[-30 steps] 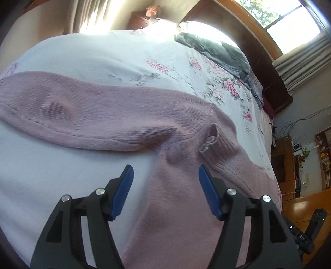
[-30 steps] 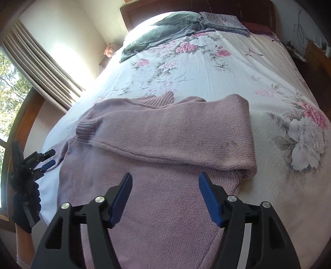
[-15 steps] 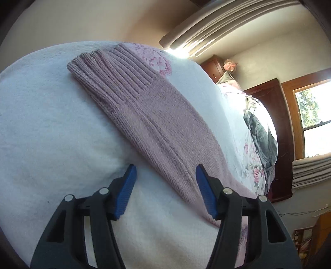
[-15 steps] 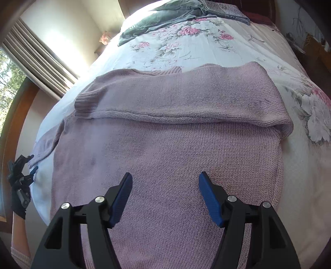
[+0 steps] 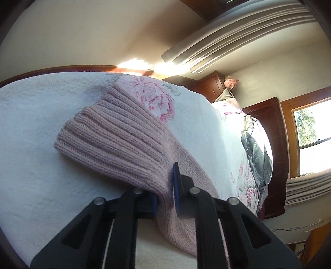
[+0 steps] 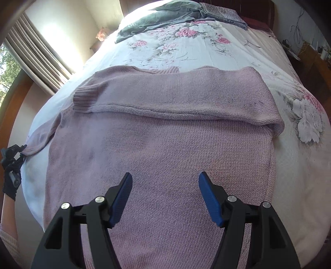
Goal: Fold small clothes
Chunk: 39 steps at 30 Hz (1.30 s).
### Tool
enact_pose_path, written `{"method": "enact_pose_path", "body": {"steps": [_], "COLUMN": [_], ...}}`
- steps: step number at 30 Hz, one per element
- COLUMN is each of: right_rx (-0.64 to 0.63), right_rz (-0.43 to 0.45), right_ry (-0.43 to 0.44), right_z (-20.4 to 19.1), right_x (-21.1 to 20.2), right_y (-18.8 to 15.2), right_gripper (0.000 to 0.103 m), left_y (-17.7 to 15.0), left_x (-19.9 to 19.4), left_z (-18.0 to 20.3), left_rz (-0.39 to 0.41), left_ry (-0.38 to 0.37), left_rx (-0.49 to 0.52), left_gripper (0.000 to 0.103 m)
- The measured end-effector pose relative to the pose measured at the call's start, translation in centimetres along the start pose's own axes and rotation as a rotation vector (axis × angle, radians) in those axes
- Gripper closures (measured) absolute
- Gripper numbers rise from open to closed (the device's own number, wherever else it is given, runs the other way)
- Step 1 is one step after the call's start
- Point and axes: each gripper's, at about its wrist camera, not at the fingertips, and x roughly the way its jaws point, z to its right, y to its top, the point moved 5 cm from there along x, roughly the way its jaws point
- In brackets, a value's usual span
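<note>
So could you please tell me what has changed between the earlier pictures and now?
The left gripper swung from over the sweater's body out to the spread sleeve and closed on the ribbed cuff, having been open half a second ago. The right gripper moved in lower over the pink sweater and remains open, holding nothing. The other sleeve stays folded across the chest, and the grey clothes have not moved.

A home bedroom; floral-quilted bed (image 6: 186, 41), wooden headboard (image 6: 258, 6), curtained window (image 6: 31, 47).
</note>
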Motion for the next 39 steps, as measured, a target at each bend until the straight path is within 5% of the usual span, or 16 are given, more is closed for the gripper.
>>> {"method": "enact_pose_path", "body": {"steps": [8,15,20,30,34,39], "right_rx": [0.015,0.065,0.109,0.111,0.093,0.069], "right_rz": [0.013,0.042,0.066,0.074,0.074,0.068], "right_ry": [0.003,0.016,0.018,0.009,-0.006,-0.026], "right_z": [1.3,3.8,5.8,7.7,7.3,6.9], "right_x": [-0.5,-1.4,-2.0,-1.6,-1.3,-0.9], "right_y": [-0.2,-0.6,-0.9,-1.2,-1.1,-0.6], "right_gripper": [0.036,0.036,0.036,0.036,0.034,0.031], "left_y": [-6.4,-18.4,-26.4,-38.6,-41.8,-42.8], "left_x": [-2.6,-1.4,1.3,7.2,10.6,9.2], "left_z": [12.6,25.3,30.5,33.4,31.5,30.8], "left_rz": [0.001,-0.116,-0.212,-0.410,-0.525,-0.602], "left_ry": [-0.103,-0.251,-0.281,-0.271,-0.221,-0.262], "left_rx": [0.326,0.564,0.656,0.782,0.831,0.952], "left_gripper": [0.095,0.095,0.095,0.094,0.066,0.058]}}
